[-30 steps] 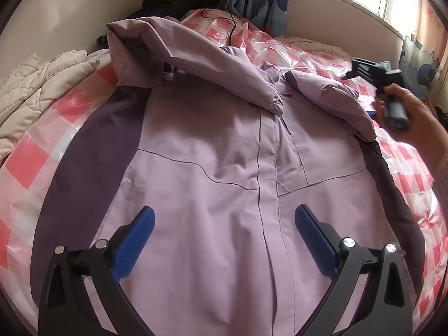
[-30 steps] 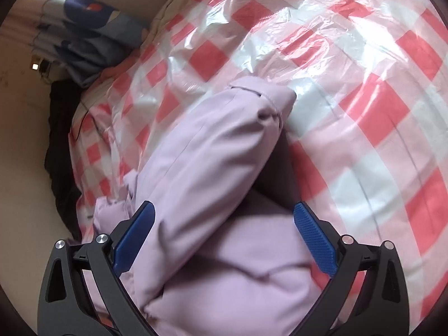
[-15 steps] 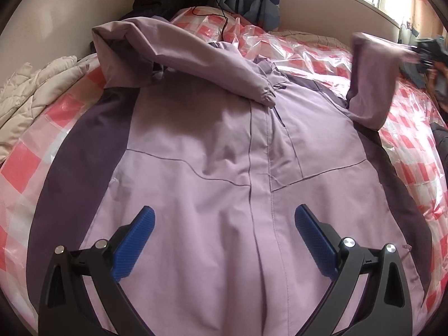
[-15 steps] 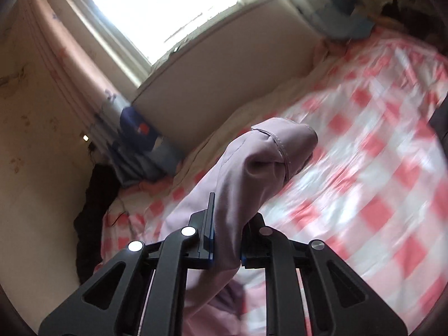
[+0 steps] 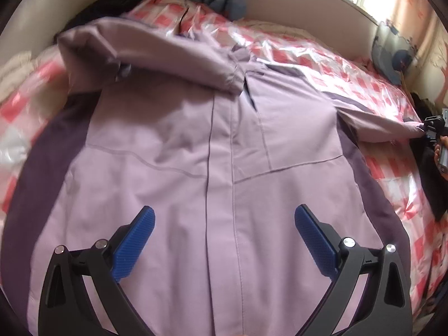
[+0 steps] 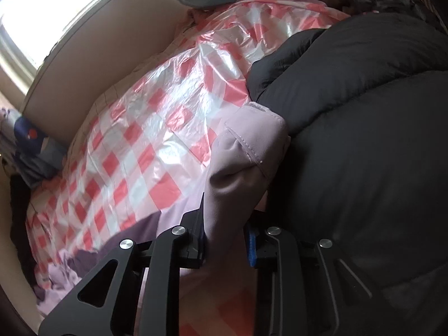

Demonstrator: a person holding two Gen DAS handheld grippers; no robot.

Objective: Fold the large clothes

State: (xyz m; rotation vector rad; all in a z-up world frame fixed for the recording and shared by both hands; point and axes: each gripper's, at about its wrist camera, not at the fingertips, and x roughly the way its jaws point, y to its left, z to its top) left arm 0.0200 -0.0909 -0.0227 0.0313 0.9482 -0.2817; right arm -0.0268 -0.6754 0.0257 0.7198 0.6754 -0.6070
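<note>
**First onlooker:** On the bed, the lilac jacket [image 5: 224, 151] lies flat on its back over the pink checked plastic sheet [image 5: 350, 67], hem towards us, collar at 12 o'clock. Its long axis runs 6 to 12 under the left gripper [image 5: 224, 238], whose blue pads [image 5: 134, 240] stand spread wide above the hem, holding nothing.

**Second onlooker:** And the far sleeve?

**First onlooker:** The sleeve [image 5: 375, 126] is stretched out towards 3 o'clock, its cuff [image 6: 252, 145] sitting between the fingers of the right gripper [image 6: 224, 240], just beside a black puffer coat [image 6: 364, 140]. The jaws are opening, yet cloth fills the gap and the pads appear to press it. The other sleeve [image 5: 156, 53] lies folded across the chest.

**Second onlooker:** Which hand acts next?

**First onlooker:** Likely the right; it is the one at the cuff, and the sleeve looks due to fold back towards 9 o'clock. The fabric is soft lilac shell with dark purple side panels [image 5: 42, 168], a centre placket, lightly creased.
</note>
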